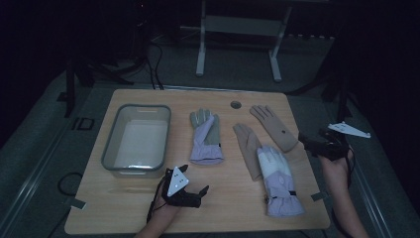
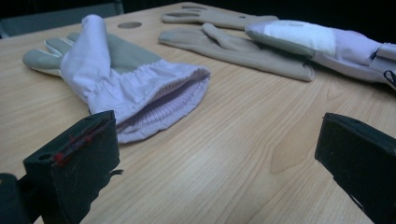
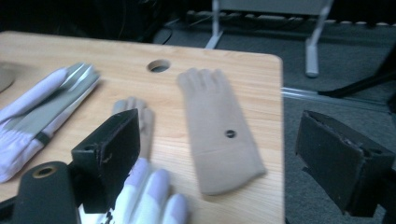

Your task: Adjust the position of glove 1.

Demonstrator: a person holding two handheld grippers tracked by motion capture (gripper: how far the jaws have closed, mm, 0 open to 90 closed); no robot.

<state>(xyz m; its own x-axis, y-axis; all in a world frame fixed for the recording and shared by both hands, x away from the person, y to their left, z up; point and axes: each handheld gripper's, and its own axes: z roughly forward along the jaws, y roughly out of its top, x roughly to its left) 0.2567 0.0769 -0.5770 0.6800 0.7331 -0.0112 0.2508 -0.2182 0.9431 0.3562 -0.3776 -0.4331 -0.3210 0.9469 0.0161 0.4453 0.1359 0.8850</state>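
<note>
Gloves lie ahead of you: your left gripper [image 1: 195, 191], jaws spread and empty, faces the open cuff of the lilac-and-grey padded glove [image 2: 126, 79], fingers pointing away, while your right gripper [image 1: 317, 145], also agape, hovers just beside the tan knit glove [image 3: 217, 128].

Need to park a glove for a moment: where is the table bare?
Bare wood runs along the near edge, from under the bin past the left claw to the right purple glove. The beige gloves crowd the right half.
</note>
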